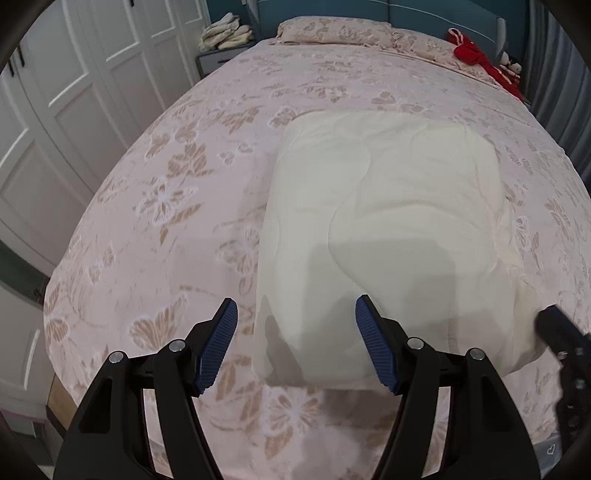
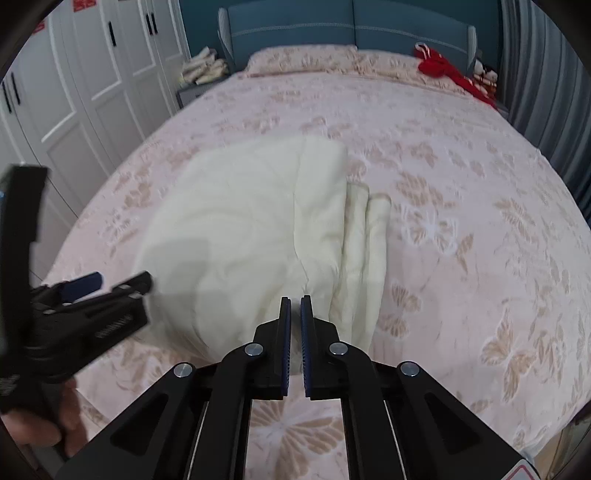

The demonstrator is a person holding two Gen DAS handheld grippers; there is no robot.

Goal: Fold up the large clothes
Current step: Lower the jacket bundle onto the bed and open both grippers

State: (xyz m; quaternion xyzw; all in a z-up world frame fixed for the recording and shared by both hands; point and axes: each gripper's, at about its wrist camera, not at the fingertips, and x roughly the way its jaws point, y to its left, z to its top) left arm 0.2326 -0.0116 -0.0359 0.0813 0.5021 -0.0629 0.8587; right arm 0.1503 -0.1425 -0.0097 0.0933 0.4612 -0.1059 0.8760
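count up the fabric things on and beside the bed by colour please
Cream: 2, the folded quilt on the bed and the pile on the nightstand
Red: 1, the garment by the headboard
Pink floral: 2, the bedspread and pillow
Total: 5

Cream quilt (image 1: 380,221) — pink floral bedspread (image 1: 166,206)

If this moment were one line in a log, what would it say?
cream folded garment lying on floral bed | left gripper open, empty | right gripper shut, empty
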